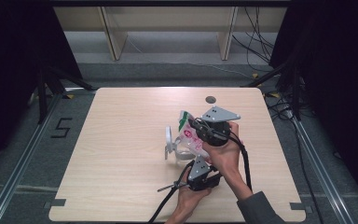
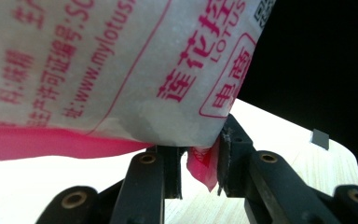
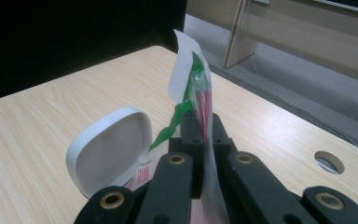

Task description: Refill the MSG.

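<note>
Stretched between both tongs, a printed plastic bag [image 1: 189,134] is held above the middle of the bench [image 1: 121,154]. The left tongs [image 2: 200,168], nearer the person, are closed on the bag's lower pink edge, a fold of which is pinched between the jaws. The right tongs [image 3: 204,126] are closed on the upper, green-and-white end. A clear container [image 1: 182,153] with an open white lid [image 3: 109,149] is seen just beside and under the bag. A round hole [image 1: 210,99] is set in the bench's far edge.
</note>
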A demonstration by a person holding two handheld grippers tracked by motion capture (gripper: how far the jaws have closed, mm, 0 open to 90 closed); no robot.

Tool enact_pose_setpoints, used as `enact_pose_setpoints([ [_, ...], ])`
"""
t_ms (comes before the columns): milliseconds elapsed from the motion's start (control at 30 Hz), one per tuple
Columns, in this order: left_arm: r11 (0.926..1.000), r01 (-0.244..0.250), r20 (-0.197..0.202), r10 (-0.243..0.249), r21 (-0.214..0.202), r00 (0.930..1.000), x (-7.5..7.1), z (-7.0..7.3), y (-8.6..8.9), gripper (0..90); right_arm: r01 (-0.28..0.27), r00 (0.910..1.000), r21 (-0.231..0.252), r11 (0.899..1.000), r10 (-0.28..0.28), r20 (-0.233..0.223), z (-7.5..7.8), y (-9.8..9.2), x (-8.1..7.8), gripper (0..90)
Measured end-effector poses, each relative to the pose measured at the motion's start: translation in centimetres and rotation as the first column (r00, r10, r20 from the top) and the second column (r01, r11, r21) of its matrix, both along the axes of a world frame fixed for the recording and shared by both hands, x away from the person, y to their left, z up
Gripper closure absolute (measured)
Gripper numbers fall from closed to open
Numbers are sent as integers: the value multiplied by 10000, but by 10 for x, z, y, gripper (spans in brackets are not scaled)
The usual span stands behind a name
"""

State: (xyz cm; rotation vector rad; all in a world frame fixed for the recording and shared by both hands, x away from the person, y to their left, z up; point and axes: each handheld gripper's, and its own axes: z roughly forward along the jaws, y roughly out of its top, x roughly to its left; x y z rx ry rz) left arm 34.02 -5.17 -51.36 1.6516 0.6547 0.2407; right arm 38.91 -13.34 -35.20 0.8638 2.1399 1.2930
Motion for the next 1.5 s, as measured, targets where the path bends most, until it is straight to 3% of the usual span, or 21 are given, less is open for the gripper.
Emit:
enact_pose_setpoints([
  [167, 10000, 90, -23, -90, -29, 10000, 0, -1, -1, 734, 49, 9999, -148, 9999, -47, 147, -2, 2, 1, 900],
  [267, 10000, 22, 82, -22, -52, 10000, 0, 0, -1, 734, 30, 9999, 99, 9999, -28, -117, 0, 2, 0, 900],
  [433, 10000, 38, 65, -37, -65, 10000, 0, 0, -1, 734, -13, 10000, -170, 9999, 12, -67, -1, 4, 1, 900],
  [567, 10000, 30, 108, -30, 39, 9999, 0, 0, 0, 734, -29, 9999, -10, 10000, 29, -109, 0, 3, 1, 900],
  [667, 10000, 43, 84, -43, -11, 10000, 0, 0, -1, 734, -43, 9999, -193, 9998, 41, -92, -1, 3, 2, 900],
  [800, 10000, 59, 98, -59, 1, 9999, 0, 0, -1, 734, 43, 10000, 32, 10000, -43, 12, 0, 4, 1, 900],
  [867, 10000, 37, 121, -37, 25, 9999, 0, 0, -2, 735, -33, 10000, -208, 9998, 32, -46, -1, 5, 2, 900],
  [967, 10000, 81, 99, -81, 20, 9999, 1, 1, -1, 735, 23, 10000, 3, 10000, -23, -49, 0, 4, 2, 900],
  [1067, 9999, 116, 50, -115, -96, 9999, 0, 0, -1, 735, -24, 9998, -259, 9997, 19, -202, -1, 5, 1, 900],
  [1333, 9999, 34, 57, -33, -121, 10000, 1, 2, -1, 735, 28, 10000, -57, 10000, -27, 53, 1, 5, 3, 900],
  [1500, 9999, 67, 58, -66, -156, 10000, 1, 3, -2, 735, -26, 9999, -190, 9998, 24, -118, 1, 9, 3, 900],
])
